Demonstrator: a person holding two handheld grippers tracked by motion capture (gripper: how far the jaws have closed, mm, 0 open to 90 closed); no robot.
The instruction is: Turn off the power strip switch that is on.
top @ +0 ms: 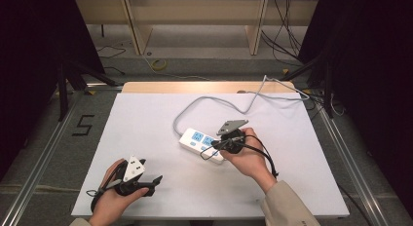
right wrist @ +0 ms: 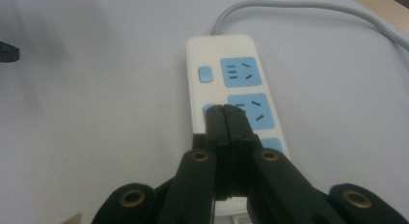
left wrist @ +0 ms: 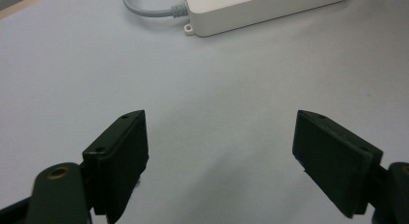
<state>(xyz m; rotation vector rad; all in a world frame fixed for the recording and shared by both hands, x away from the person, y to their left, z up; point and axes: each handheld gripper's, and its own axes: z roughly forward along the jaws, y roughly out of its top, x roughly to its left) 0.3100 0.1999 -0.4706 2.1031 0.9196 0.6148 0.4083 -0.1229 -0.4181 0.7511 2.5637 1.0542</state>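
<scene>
Right hand-held gripper [right wrist: 225, 113], jaws closed and empty, bears on a power strip [right wrist: 226, 84] switch [right wrist: 208, 109]. Risk: tip slips; unsecured strip skids. Left hand-held gripper [left wrist: 219, 151] gapes, idle.

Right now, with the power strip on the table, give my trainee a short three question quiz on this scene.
1. True or false: the left claw holds the power strip.
2. The tips of the shut right claw sit over which part of the strip? A) its grey cable B) a small blue switch beside the second socket C) bare table
3. Fill in: the sockets on the white strip are coloured ____.

Key: 1 false, its jaws stand wide apart over the table. 2 B; whether it presses the switch cannot be told. 3 blue.
</scene>
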